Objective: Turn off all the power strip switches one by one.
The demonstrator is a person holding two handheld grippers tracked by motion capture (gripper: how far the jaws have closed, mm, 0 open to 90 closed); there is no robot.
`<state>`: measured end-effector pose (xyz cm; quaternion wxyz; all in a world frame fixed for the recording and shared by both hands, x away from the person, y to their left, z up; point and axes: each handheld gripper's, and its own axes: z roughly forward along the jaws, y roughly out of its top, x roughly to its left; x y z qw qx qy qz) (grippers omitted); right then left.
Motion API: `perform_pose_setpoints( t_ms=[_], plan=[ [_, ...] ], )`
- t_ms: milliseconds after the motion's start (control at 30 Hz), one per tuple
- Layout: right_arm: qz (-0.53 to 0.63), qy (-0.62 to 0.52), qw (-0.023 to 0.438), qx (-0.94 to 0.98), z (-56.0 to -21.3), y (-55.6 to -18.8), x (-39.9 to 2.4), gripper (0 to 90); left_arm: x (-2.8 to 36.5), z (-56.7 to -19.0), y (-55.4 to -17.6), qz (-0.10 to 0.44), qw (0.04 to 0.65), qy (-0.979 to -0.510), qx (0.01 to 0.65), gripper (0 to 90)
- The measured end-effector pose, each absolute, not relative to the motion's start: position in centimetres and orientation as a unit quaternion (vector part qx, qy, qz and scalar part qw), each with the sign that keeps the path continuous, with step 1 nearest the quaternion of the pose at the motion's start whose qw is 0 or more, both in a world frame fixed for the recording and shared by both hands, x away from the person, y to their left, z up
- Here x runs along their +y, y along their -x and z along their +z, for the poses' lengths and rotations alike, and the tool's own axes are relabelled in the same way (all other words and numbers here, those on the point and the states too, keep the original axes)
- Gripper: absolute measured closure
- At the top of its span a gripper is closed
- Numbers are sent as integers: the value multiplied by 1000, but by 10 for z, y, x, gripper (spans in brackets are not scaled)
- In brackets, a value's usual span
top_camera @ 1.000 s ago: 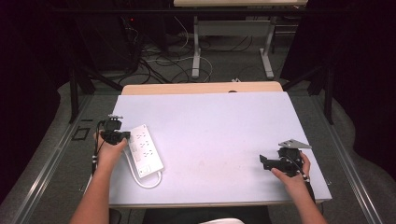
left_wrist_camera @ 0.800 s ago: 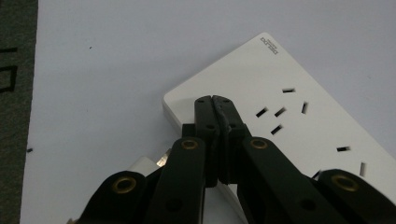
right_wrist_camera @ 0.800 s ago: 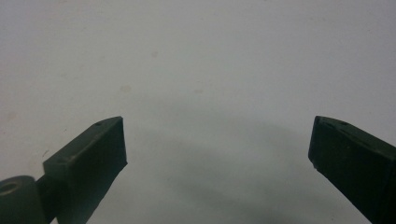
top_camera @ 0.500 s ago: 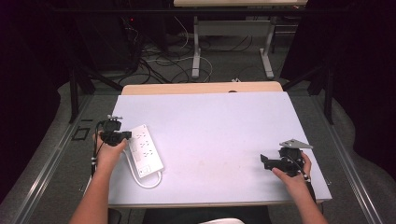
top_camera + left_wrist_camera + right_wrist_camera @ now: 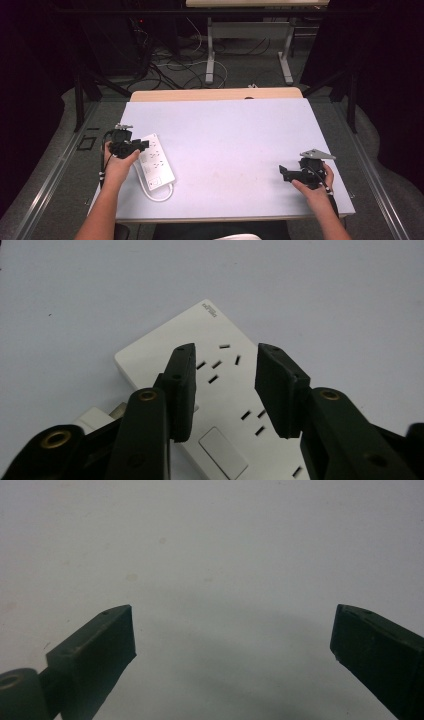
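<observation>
We see the left gripper (image 5: pixel 225 385) above the white power strip (image 5: pixel 156 161), which lies flat on the table (image 5: pixel 235 140) just under and ahead of its tips. Compared with a second ago, its jaws have just been opening; they now stand apart, released, holding nothing, with the strip's sockets showing between them. The right gripper (image 5: pixel 290 174), far across the table, remains spread wide over bare surface.

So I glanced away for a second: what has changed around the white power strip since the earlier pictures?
The left gripper has just been opening its jaws above the white rectangular power strip, nothing clamped between them. The strip lies where it was on the pale table; the right gripper stayed open, unmoved.
</observation>
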<state>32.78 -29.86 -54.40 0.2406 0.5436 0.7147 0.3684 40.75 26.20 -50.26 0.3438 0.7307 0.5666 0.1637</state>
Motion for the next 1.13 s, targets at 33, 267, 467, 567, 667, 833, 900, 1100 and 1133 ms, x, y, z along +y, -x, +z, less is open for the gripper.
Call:
perform_pose_setpoints(
  t_ms=[33, 267, 467, 567, 667, 833, 900, 1100, 1133],
  plan=[
    [368, -544, 242, 714, -544, -328, -299, 37, 261, -502, -406, 168, 345, -732, 562, 564],
    [368, -544, 243, 714, -543, -327, -300, 37, 252, -497, -396, 190, 365, -744, 526, 504],
    [369, -545, 242, 712, -543, -327, -301, 37, 250, -495, -384, 194, 368, -753, 510, 447],
    [370, -545, 243, 712, -543, -327, -301, 37, 249, -496, -376, 189, 380, -749, 509, 394],
    [370, -546, 242, 712, -543, -326, -300, 37, 250, -498, -367, 181, 391, -745, 508, 282],
    [367, -544, 244, 714, -543, -327, -300, 37, 252, -502, -355, 187, 406, -740, 503, 146],
    [368, -544, 245, 714, -543, -326, -300, 37, 252, -503, -353, 187, 410, -739, 501, 70],
    [368, -544, 244, 714, -543, -327, -301, 37, 252, -507, -351, 186, 417, -740, 494, 1],
    [368, -544, 244, 714, -544, -327, -301, 37, 250, -508, -351, 188, 423, -737, 493, 1]
  ],
)
